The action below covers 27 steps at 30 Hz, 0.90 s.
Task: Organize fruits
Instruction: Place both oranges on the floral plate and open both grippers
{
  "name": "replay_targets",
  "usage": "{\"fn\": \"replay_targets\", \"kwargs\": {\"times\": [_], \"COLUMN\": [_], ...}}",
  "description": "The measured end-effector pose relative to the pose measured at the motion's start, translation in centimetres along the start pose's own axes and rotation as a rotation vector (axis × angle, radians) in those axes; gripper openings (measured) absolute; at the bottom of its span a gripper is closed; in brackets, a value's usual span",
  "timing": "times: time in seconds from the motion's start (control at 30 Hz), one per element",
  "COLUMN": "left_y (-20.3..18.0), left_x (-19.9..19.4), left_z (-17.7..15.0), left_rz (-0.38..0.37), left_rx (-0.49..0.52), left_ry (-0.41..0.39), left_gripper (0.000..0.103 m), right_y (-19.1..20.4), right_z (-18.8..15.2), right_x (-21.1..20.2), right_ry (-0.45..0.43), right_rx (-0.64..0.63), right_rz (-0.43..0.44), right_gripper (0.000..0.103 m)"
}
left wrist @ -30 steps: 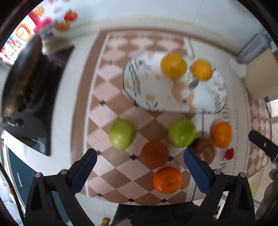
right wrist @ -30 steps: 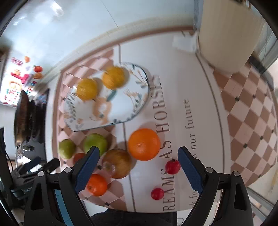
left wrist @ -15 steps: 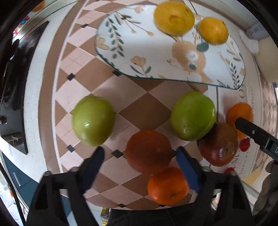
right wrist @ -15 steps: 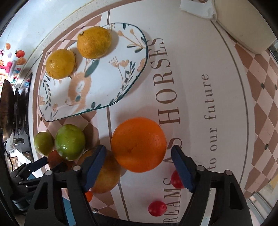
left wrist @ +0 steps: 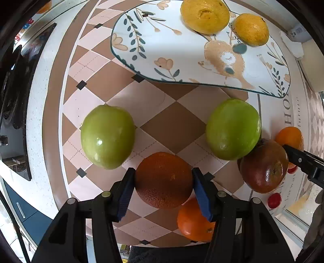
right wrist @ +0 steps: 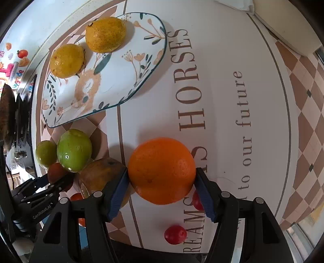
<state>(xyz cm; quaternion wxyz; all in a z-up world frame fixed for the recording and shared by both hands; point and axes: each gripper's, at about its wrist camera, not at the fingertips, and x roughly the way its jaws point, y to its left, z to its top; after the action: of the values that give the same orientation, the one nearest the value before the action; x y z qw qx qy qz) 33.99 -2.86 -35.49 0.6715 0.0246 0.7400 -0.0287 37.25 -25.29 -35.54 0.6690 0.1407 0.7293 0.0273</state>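
Observation:
My left gripper [left wrist: 163, 189] is shut on a dark orange [left wrist: 163, 180] on the checkered mat. Two green fruits [left wrist: 107, 136] [left wrist: 233, 129] lie either side ahead, a small orange [left wrist: 194, 221] just below, a red-brown mango [left wrist: 264, 169] to the right. My right gripper [right wrist: 162, 192] is shut on a large bright orange [right wrist: 162, 170] on the lettered mat. A floral plate [left wrist: 172, 46] [right wrist: 113, 81] holds two yellow fruits [left wrist: 204, 16] [left wrist: 251, 29].
Small red fruits [right wrist: 175, 234] [left wrist: 274, 200] lie near the mat's front edge. A dark stove [left wrist: 12, 97] is at far left. A white tissue [left wrist: 291, 46] and a beige container sit at the back right. The left gripper's body shows in the right wrist view [right wrist: 38, 200].
Both grippers came down and closed: the left onto the dark orange, the right onto the large bright orange. The fruits on the plate have not moved.

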Motion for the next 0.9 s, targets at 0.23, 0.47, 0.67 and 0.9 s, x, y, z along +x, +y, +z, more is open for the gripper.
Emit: {"fn": "replay_targets", "kwargs": {"times": [0.23, 0.47, 0.67, 0.9], "left_y": [0.2, -0.1, -0.2, 0.1], "left_x": [-0.1, -0.7, -5.9, -13.2], "left_z": [0.6, 2.3, 3.2, 8.7], "left_rz": [0.003, 0.004, -0.055, -0.100], "left_rx": [0.007, 0.007, 0.011, 0.023], "left_ry": [-0.002, -0.005, -0.066, -0.208], "left_gripper": [0.054, 0.053, 0.053, 0.053], "right_y": [1.5, 2.1, 2.9, 6.0], "right_z": [0.6, 0.2, 0.7, 5.3], "right_x": [0.9, 1.0, -1.6, -6.1], "right_ry": [0.029, 0.032, -0.008, -0.098], "right_rx": [-0.116, -0.163, -0.174, -0.196], "right_rz": [-0.077, -0.093, -0.072, -0.012], "right_gripper": [0.067, 0.067, 0.067, 0.067]}}
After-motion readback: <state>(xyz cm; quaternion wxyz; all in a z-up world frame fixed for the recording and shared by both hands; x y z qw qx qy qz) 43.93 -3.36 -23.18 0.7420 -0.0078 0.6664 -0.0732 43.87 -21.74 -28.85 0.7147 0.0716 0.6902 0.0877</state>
